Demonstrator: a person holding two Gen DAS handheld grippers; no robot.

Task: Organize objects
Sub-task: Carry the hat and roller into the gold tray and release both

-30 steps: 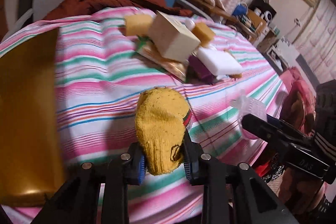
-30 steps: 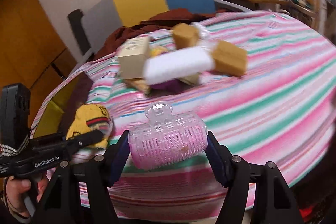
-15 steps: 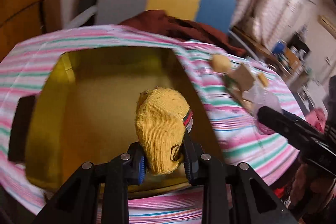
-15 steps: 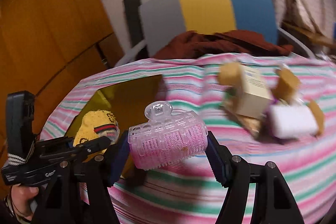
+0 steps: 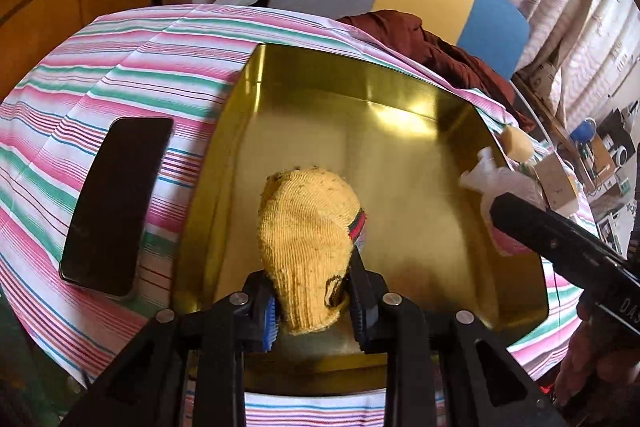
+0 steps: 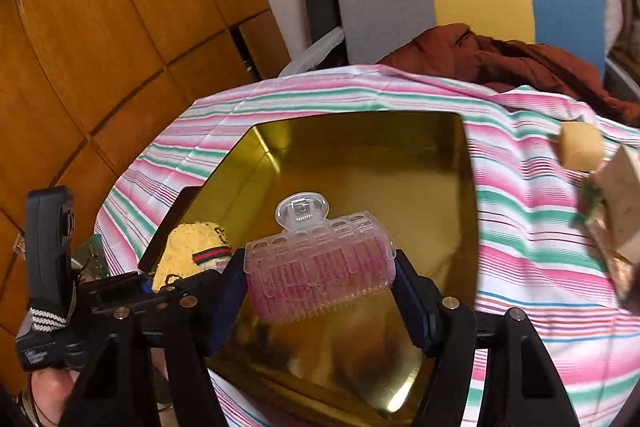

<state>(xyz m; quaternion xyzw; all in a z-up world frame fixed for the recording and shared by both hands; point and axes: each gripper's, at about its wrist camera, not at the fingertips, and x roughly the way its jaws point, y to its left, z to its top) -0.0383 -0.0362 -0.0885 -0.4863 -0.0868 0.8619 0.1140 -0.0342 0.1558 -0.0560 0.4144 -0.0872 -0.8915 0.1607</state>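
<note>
Left wrist view: the left gripper (image 5: 312, 307) has its fingers (image 5: 269, 319) clamped on a yellow knitted sock (image 5: 308, 231), held above the gold tin tray (image 5: 404, 155) that sits on the striped tablecloth (image 5: 120, 83) covering the worktop. A black phone (image 5: 116, 203) lies on the cloth just beside the tray's left wall. At the tray's right rim the right gripper's dark finger and its pink hair roller (image 5: 504, 195) reach in.

Right wrist view: the right gripper (image 6: 320, 291) has its fingers (image 6: 416, 311) clamped on the ends of the pink hair roller (image 6: 320, 267), above the tray (image 6: 360, 147). The sock (image 6: 192, 255) and the left gripper (image 6: 160, 291) hang over the tray's left edge. A yellow sponge (image 6: 580, 147) and a cream box (image 6: 618, 203) lie right of the tray.
</note>
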